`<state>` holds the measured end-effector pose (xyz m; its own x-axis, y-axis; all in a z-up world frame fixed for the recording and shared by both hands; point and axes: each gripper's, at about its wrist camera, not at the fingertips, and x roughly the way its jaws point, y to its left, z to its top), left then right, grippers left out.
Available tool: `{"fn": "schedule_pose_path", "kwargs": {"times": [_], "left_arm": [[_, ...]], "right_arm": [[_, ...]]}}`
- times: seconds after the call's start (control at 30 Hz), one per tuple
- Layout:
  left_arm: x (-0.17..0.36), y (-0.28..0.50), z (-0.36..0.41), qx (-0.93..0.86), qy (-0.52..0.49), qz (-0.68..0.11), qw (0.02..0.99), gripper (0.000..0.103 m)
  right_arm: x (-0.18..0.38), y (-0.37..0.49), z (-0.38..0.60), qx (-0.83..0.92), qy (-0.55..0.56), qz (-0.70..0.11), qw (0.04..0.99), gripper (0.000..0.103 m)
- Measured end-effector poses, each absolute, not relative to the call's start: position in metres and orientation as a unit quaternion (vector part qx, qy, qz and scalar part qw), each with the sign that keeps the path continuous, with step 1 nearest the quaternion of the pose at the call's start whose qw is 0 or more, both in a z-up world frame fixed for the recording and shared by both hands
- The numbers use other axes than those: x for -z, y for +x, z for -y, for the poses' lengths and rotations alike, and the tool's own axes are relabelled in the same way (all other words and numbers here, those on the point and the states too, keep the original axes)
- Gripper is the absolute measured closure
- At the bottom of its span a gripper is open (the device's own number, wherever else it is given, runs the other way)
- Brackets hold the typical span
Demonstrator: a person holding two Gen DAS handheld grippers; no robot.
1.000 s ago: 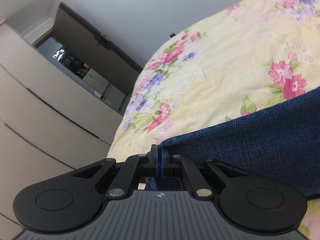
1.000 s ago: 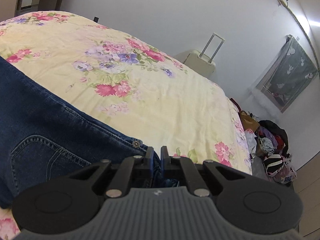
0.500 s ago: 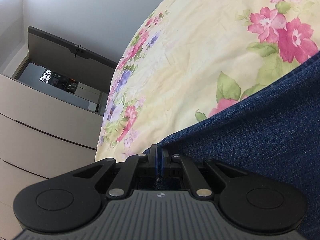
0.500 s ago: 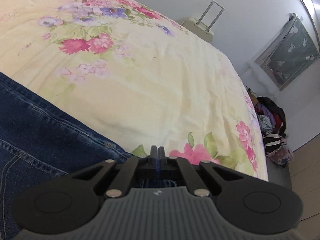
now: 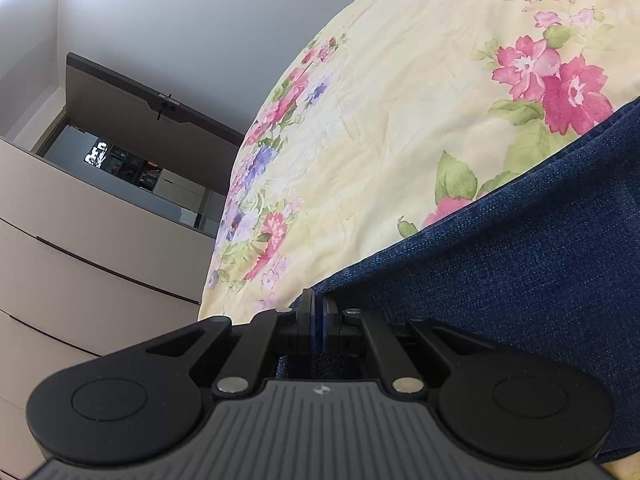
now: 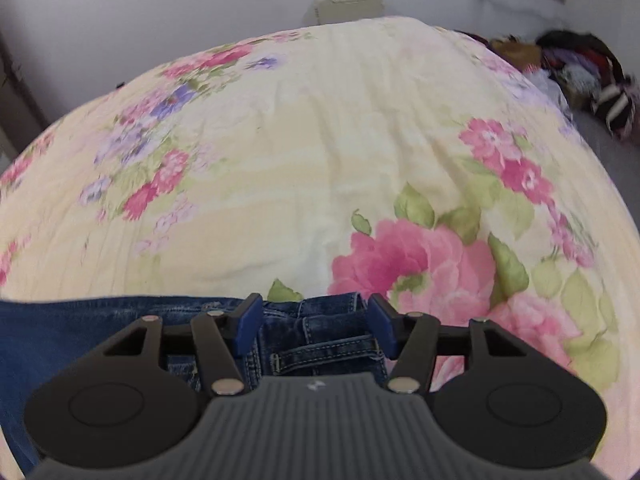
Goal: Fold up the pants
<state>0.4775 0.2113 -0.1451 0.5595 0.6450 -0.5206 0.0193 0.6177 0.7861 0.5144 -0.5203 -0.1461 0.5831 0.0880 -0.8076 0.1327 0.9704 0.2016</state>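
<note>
Pants (image 5: pixel 520 264) lie on the bed (image 5: pixel 380 128), near its front edge. Left gripper (image 5: pixel 318 312): jaws pinched on the pants' edge; fabric extends right of it. Drawer unit (image 5: pixel 100 248) stands left of the bed, doorway (image 5: pixel 132 168) behind it. Right gripper (image 6: pixel 314 320): jaws spread, waistband between them; pants run left. Suitcase (image 6: pixel 344 4) stands behind the bed's far end; clothes pile (image 6: pixel 580 64) on the floor to the right.

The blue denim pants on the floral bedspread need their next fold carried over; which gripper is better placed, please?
Probably the left gripper: it is shut on the blue denim pants, while the right gripper hangs open over them.
</note>
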Motion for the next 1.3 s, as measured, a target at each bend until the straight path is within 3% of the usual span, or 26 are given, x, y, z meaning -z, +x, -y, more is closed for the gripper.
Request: {"fn": "schedule_pose_path", "kwargs": {"times": [0.1,0.2,0.33,0.6,0.9,0.93,1.03,1.1,1.13,1.2,1.3], "left_arm": [[0.141,0.475,-0.208,-0.200,0.390,-0.430,0.789,0.100],[0.136,0.471,-0.205,-0.202,0.390,-0.430,0.789,0.100],[0.130,0.464,-0.204,-0.223,0.385,-0.420,0.791,0.100],[0.108,0.464,-0.220,-0.279,0.362,-0.406,0.791,0.100],[0.142,0.496,-0.210,-0.267,0.417,-0.411,0.765,0.099],[0.148,0.498,-0.210,-0.265,0.421,-0.416,0.761,0.097],[0.158,0.498,-0.215,-0.252,0.418,-0.429,0.760,0.075],[0.158,0.492,-0.219,-0.240,0.410,-0.429,0.768,0.019],[0.153,0.488,-0.222,-0.229,0.400,-0.426,0.779,0.014],[0.140,0.477,-0.227,-0.226,0.379,-0.419,0.793,0.014],[0.109,0.451,-0.241,-0.229,0.304,-0.401,0.833,0.016]], "right_arm": [[0.163,0.514,0.541,0.038,0.183,-0.468,0.864,0.041],[0.168,0.504,0.548,0.018,0.241,-0.451,0.859,0.065],[0.145,0.482,0.532,-0.012,0.189,-0.418,0.889,0.099],[0.087,0.450,0.521,0.007,0.120,-0.328,0.937,0.100],[0.132,0.504,0.508,0.053,0.092,-0.361,0.927,0.100],[0.140,0.508,0.507,0.058,0.088,-0.365,0.925,0.100],[0.156,0.516,0.504,0.064,0.078,-0.382,0.919,0.098],[0.160,0.517,0.501,0.068,0.064,-0.395,0.914,0.092],[0.158,0.514,0.499,0.082,0.050,-0.391,0.915,0.075],[0.149,0.507,0.492,0.112,0.025,-0.385,0.916,0.053],[0.131,0.484,0.473,0.113,0.004,-0.362,0.925,0.053]]}}
